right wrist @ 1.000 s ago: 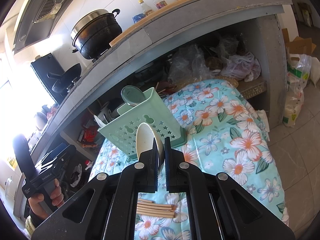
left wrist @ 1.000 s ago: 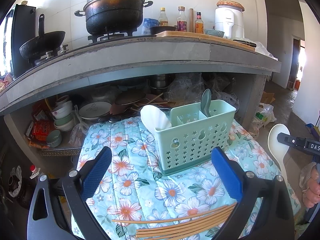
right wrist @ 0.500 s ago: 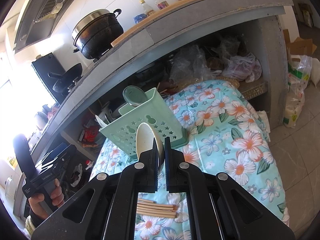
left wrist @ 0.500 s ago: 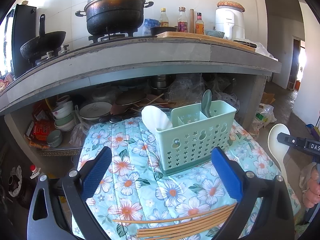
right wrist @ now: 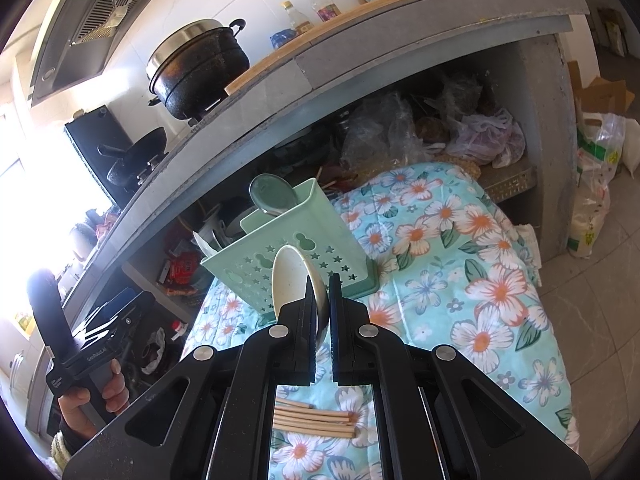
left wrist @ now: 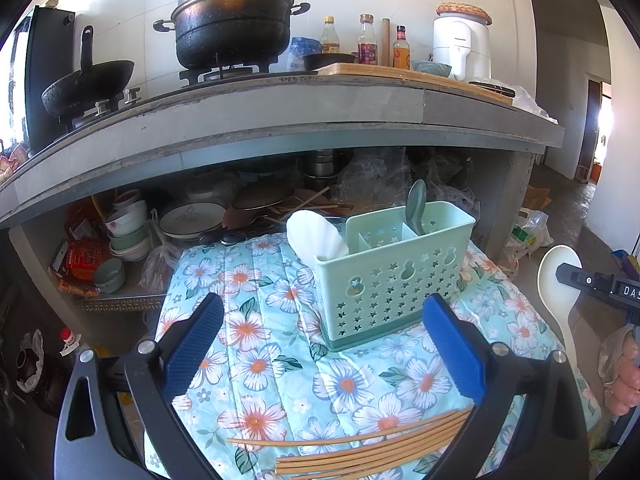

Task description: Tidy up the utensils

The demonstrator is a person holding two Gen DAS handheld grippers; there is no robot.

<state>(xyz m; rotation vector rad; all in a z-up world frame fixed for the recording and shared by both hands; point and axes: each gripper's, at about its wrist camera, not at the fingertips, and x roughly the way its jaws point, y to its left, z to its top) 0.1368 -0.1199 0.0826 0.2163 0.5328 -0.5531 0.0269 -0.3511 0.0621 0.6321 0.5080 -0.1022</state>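
Right gripper (right wrist: 320, 292) clamping white spoon (right wrist: 294, 280), floral cloth (right wrist: 460, 248), grey counter (right wrist: 400, 40)

1. My cream spoon (right wrist: 294, 276) stands bowl-up, just in front of the mint caddy (left wrist: 394, 276).
2. Grey-green spoon (left wrist: 416, 207) and white scoop (left wrist: 314, 236) stand inside the caddy.
3. Bamboo chopsticks (left wrist: 360, 450) lie flat, well before the caddy.

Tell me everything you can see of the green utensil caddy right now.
The green utensil caddy is a pale mint plastic box on a darker green base, its walls pierced with star and gourd-shaped holes. Inner dividers split it into compartments. It stands upright on the floral cloth. A grey-green spoon stands bowl-up in its right rear compartment, and a white scoop leans out of the left end. Neither gripper touches it.
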